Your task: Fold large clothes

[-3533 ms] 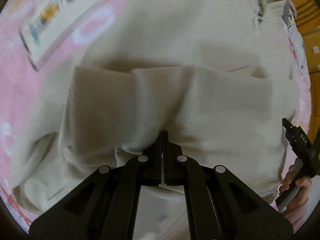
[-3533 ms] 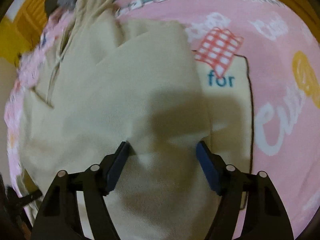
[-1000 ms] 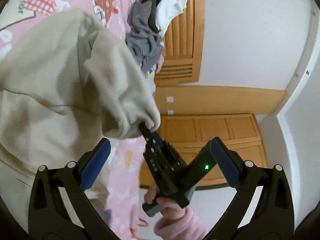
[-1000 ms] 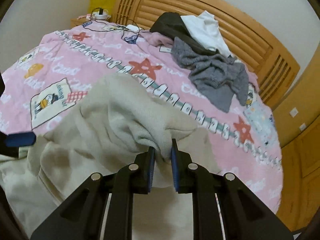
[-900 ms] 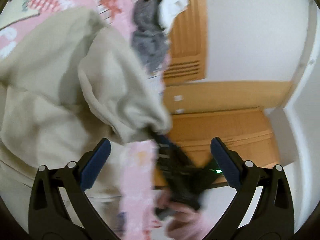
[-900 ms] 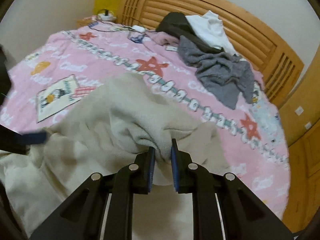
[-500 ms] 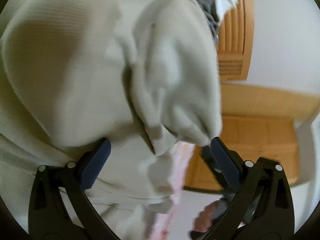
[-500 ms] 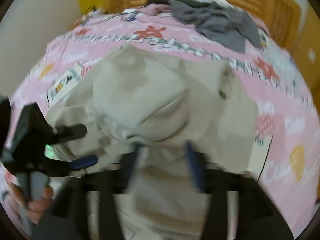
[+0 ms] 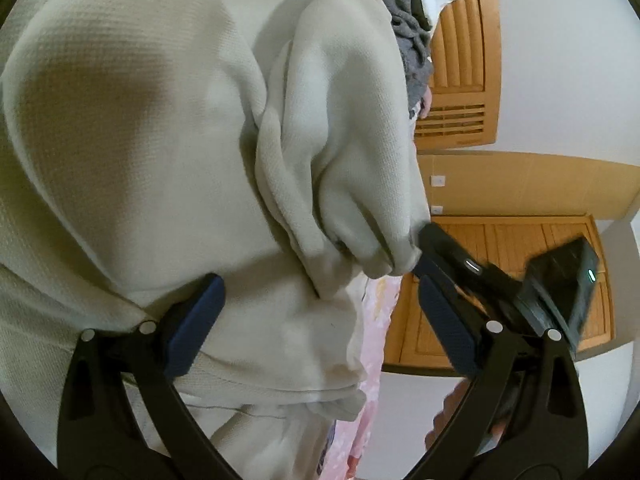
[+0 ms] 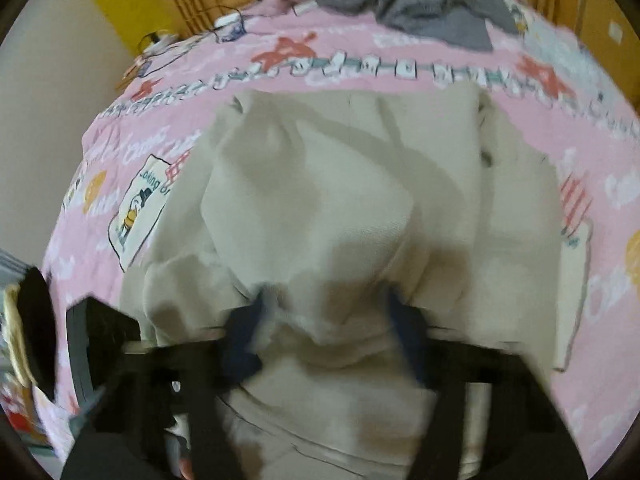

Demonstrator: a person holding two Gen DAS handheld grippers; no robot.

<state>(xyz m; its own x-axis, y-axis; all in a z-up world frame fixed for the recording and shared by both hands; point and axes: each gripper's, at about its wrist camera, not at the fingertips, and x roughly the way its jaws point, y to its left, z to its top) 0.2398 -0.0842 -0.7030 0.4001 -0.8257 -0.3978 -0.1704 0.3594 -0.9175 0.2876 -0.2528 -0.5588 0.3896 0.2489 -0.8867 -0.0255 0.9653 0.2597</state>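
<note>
Left wrist: beige garment (image 9: 160,140) edge beside open tool (image 9: 320,312)

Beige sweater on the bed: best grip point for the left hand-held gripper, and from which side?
Probably the bunched cuff-like fold at the beige sweater's bed-edge side. It sticks out as a thick ridge, so the open left hand-held gripper could straddle it from the edge.

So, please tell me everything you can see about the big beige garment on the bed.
The large beige waffle-knit garment looks soft and thick, a sweatshirt-like piece with seams and a hem band. It lies bunched in rounded folds on the pink printed bedspread, partly folded over itself. The open left tool straddles its lower edge. The right tool looks open around a fold, though blurred.
</note>
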